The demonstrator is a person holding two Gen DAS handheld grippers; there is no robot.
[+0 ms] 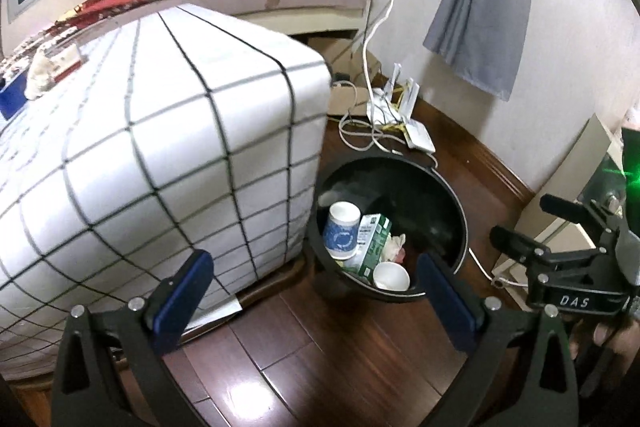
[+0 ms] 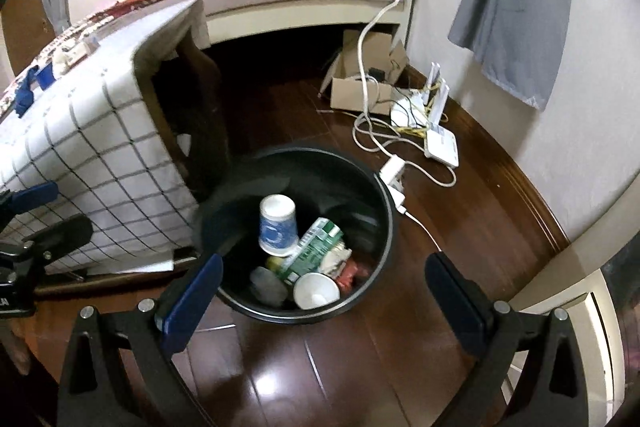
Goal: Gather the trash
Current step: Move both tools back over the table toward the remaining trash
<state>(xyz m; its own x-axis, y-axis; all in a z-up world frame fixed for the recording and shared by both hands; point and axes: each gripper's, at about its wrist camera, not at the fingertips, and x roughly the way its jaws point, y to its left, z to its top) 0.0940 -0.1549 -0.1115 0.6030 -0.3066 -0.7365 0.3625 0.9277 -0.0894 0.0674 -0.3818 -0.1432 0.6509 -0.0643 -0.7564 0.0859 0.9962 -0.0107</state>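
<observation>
Blue-padded and black-framed, our right gripper (image 2: 322, 291) stands spread as wide as it goes with nothing between its pads, hovering above the near rim of the round black plastic trash bin (image 2: 384, 195). Our left gripper (image 1: 316, 291) is equally spread and empty, and from it the same bin (image 1: 460, 223) lies ahead and a little to the right, so we judge the right hand the nearer and better centred of the two.

Inside the bin we see the collected trash: a white paper cup with a blue print (image 2: 277, 225) lying bottom-up against the far side, a green and white carton (image 2: 314, 253) slanting from near-left toward far-right, a second white paper cup (image 2: 316, 291) with its mouth toward us at the near wall, and some crumpled wrappers (image 2: 344, 265) to the right.

More to collect seems to lie on the table draped in a white cloth with a dark grid (image 1: 160, 147): small blue and red-and-white items (image 1: 44, 71) sit at its far left end, well apart from both grippers, nearer to the left hand. That table's corner nearly touches the bin's left rim, so room is tight there. To the right, the dark wooden floor (image 2: 460, 227) is open, though white cables and a white charger (image 2: 394, 171) lie just beside the bin's far-right rim.
</observation>
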